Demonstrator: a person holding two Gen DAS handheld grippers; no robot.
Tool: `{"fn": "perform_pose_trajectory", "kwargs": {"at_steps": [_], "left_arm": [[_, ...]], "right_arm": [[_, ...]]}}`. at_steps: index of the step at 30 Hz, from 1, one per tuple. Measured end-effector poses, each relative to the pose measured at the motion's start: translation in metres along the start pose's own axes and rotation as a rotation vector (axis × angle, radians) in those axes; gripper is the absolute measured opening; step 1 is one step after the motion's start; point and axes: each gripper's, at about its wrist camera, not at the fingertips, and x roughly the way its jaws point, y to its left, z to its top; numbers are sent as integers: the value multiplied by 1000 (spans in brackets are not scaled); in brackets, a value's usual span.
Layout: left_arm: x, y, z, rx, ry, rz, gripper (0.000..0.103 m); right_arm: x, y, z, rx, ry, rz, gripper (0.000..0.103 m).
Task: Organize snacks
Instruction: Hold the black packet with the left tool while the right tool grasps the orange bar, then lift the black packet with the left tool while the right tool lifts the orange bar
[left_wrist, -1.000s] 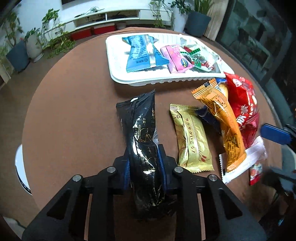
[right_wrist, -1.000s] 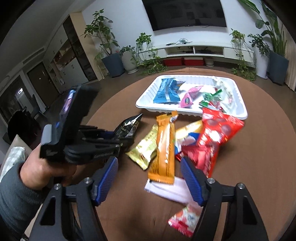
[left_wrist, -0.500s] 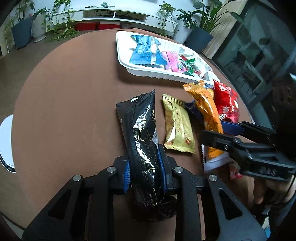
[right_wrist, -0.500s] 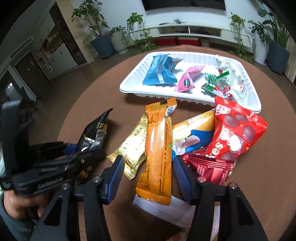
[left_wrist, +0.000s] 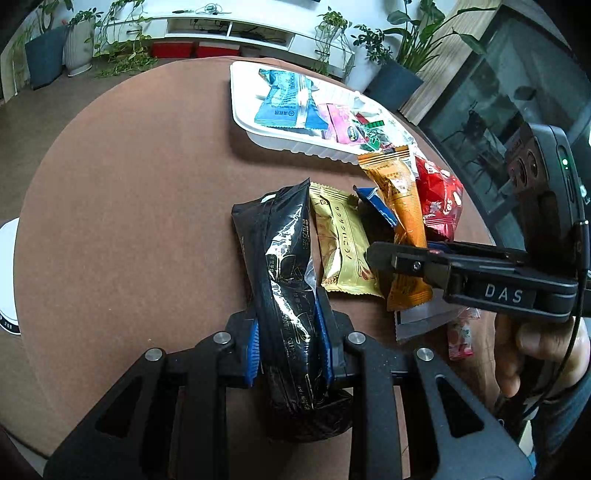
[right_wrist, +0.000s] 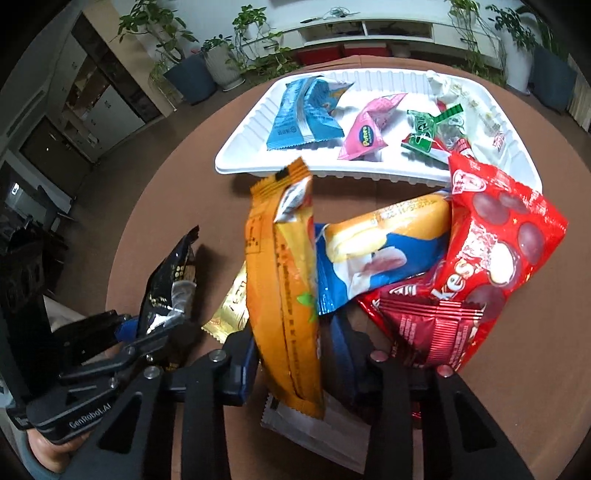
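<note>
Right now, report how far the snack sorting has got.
Done: a blue packet, a pink one and a few green and clear-wrapped sweets lie in the white tray.

In hand: the left gripper is clamped on the black packet; the right gripper is closing around the orange packet.

Left on the table: the gold packet, the blue-and-yellow packet, the red bags, and small packets nearer the grippers.

hidden: white packet (right_wrist: 317, 432) mostly under orange packet (right_wrist: 284, 295) | gold packet (right_wrist: 231, 312) largely behind orange packet | blue-yellow packet (right_wrist: 373, 254) left end tucked under orange packet | cut off: white round thing (left_wrist: 8, 277) by left edge | unreadable: print on orange packet
</note>
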Motion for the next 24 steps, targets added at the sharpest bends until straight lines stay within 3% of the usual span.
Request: {"fn": "perform_pose_trajectory", "kwargs": {"at_steps": [8,11,13,24], "left_arm": [[1,2,2,-11,-7,-13,23],[1,5,2,-21,-11,-22,23],[1,5,2,-24,-14,-24,23],[-1,8,-1,-40,-23,-35,23]], "right_arm": [[4,8,9,-31,-18,-21,39],[4,8,7,-32,-24,-17,34],[4,5,6,-18,-23,-6,23],[-18,1,-4,30,-58,58,19]]}}
